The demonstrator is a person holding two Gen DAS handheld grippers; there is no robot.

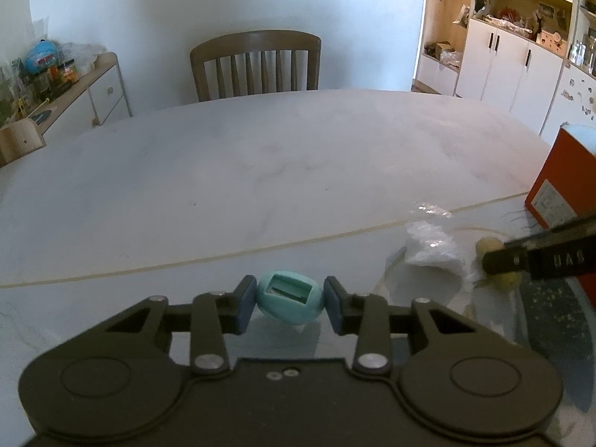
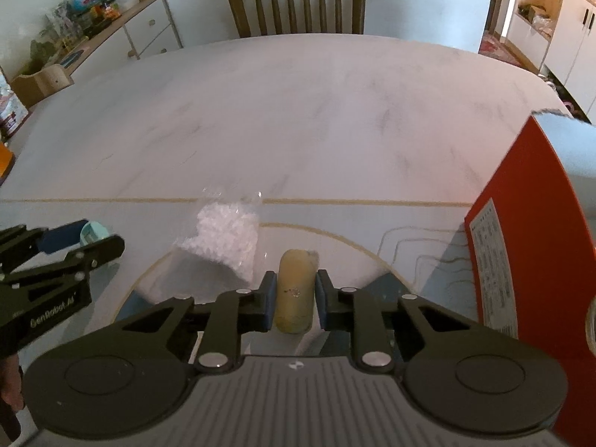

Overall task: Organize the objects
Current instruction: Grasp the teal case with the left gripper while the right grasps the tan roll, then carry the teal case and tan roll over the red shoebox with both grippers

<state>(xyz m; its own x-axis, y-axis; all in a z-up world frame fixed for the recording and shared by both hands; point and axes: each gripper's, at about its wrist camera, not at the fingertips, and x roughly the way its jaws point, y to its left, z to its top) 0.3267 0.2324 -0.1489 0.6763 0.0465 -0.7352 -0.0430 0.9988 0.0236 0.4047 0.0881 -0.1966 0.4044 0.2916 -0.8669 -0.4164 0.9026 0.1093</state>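
- Between the left gripper's (image 1: 289,303) blue pads sits a teal case (image 1: 288,301), pinched on both sides, its rectangular opening facing up and away; it is low over the marble table (image 1: 260,171).
- Right of that gripper lies a clear bag (image 1: 432,247) of white bits, on the table just beside the other tool.
- Farther right, the right gripper (image 2: 295,296) is closed on a yellow roll (image 2: 294,290), which points away along the fingers.
- Its side, seen from the left wrist, carries white letters that read roughly "UAS"; the rest is cut off.
- From the right wrist, the left gripper's body shows "GenRobot.AI" in white.
- Right of the right gripper stands a red box (image 2: 536,246), with a white printed label (image 2: 491,264) on its near face; the print is too small to read.
- Ahead of both, across the table, stands a wooden chair (image 2: 296,2).
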